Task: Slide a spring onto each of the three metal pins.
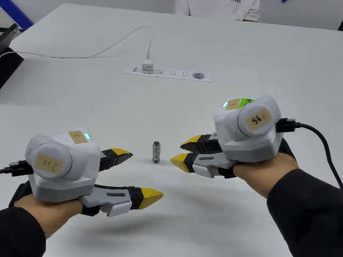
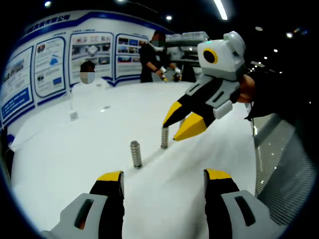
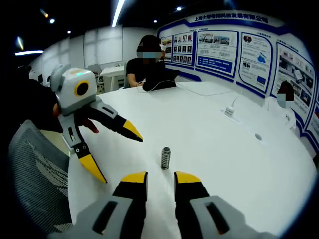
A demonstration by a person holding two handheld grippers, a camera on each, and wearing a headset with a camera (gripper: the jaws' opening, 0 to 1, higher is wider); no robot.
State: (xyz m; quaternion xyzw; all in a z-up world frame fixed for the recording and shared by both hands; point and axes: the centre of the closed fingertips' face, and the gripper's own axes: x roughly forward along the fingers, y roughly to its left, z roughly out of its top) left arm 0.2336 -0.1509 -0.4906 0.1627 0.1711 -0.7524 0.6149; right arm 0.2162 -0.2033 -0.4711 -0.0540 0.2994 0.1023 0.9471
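White tabletop (image 1: 80,101) runs under both grippers, each held in a hand low over its near part. On the left, the left gripper (image 1: 140,175) has its yellow-tipped jaws spread wide and grips nothing, with bare table between the tips. In the left gripper view the same broad gap shows at the bottom, and the jaws touch nothing.

On the right, the right gripper (image 1: 183,151) points left with its jaws parted only a little. The gap is narrow and nothing is pinched in it. In the right gripper view its two tips sit close together with a slim strip of table between them.

Between the two grippers a short pin (image 1: 156,152) stands upright on the table with a spring (image 3: 165,157) coiled round it. It is just left of the right gripper's tips and apart from them. It lies right of the left gripper's far tip and clear of it.

The left gripper view shows a second pin (image 2: 164,137), also upright and wrapped in a coil, a little farther off. It stands close beside the lower tip of the right gripper — whether they touch, I cannot tell.

Far across the table lies a power strip (image 1: 169,73) with a white plug (image 1: 147,66) in it, its cable (image 1: 96,53) trailing away to the far left.
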